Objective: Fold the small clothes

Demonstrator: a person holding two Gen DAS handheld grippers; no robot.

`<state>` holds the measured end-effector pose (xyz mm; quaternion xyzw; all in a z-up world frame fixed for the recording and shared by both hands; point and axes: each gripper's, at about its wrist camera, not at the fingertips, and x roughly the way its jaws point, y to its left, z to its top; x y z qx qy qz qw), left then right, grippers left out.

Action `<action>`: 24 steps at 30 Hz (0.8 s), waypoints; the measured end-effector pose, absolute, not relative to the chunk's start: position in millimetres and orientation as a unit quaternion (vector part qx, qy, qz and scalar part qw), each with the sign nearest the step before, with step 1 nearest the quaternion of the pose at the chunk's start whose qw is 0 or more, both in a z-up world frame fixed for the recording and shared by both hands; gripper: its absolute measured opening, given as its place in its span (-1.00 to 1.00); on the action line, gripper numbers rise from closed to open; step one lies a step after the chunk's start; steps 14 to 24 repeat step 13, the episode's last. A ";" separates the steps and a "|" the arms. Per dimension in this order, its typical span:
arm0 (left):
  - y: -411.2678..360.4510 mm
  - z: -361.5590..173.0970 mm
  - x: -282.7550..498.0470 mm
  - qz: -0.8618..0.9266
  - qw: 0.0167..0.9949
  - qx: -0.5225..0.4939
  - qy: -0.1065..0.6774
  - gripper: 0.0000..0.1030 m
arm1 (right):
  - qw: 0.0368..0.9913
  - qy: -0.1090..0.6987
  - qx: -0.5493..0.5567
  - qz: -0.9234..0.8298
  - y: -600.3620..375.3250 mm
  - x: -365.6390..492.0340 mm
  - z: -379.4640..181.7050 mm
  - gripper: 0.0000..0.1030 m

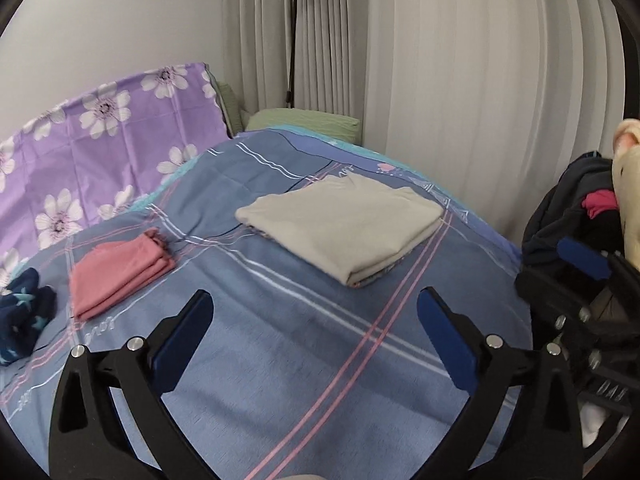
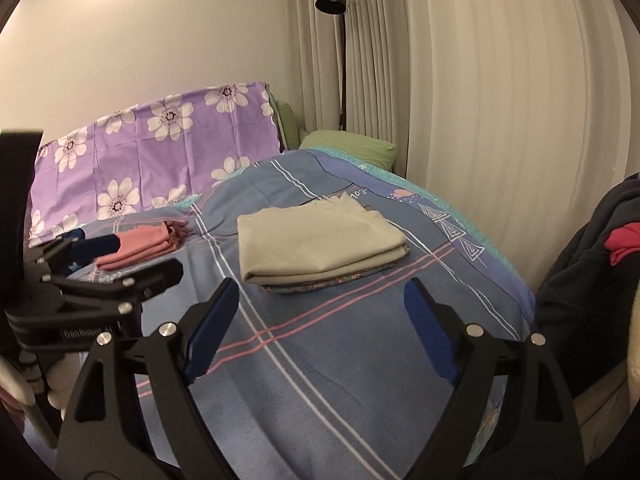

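Holding both tools above the blue bedspread point(image 1: 280, 360), you have your left gripper point(image 1: 314, 320) spread wide with nothing between its blue pads, and your right gripper point(image 2: 320, 312) likewise apart and empty. The folded beige garment point(image 1: 344, 220) lies flat just beyond the fingertips, near the middle of the bed. Left of it sits the folded pink garment point(image 1: 120, 276), with a crumpled navy star-print piece point(image 1: 24, 316) at the far left. A dark pile of clothes point(image 2: 580, 280) waits on your right.
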<state>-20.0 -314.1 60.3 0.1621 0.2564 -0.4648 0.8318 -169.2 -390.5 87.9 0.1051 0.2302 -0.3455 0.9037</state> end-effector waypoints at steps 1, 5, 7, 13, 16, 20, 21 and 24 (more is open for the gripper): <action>-310.7 60.5 -21.5 -0.463 0.832 0.164 0.258 0.97 | 0.904 0.229 0.107 -0.344 -387.7 -172.8 89.8 0.67; -291.0 66.5 -34.6 -0.457 0.835 0.164 0.257 0.97 | 0.906 0.231 0.108 -0.339 -380.1 -179.2 92.1 0.68; -283.6 69.8 -40.0 -0.454 0.838 0.165 0.253 0.97 | 0.906 0.233 0.108 -0.335 -376.7 -181.3 92.0 0.68; -269.6 77.2 -52.1 -0.445 0.846 0.169 0.240 0.97 | 0.908 0.232 0.111 -0.330 -372.6 -186.8 96.3 0.72; -269.6 77.2 -52.1 -0.445 0.846 0.169 0.240 0.97 | 0.908 0.232 0.111 -0.330 -372.6 -186.8 96.3 0.72; -269.6 77.2 -52.1 -0.445 0.846 0.169 0.240 0.97 | 0.908 0.232 0.111 -0.330 -372.6 -186.8 96.3 0.72; -269.6 77.2 -52.1 -0.445 0.846 0.169 0.240 0.97 | 0.908 0.232 0.111 -0.330 -372.6 -186.8 96.3 0.72; -269.6 77.2 -52.1 -0.445 0.846 0.169 0.240 0.97 | 0.908 0.232 0.111 -0.330 -372.6 -186.8 96.3 0.72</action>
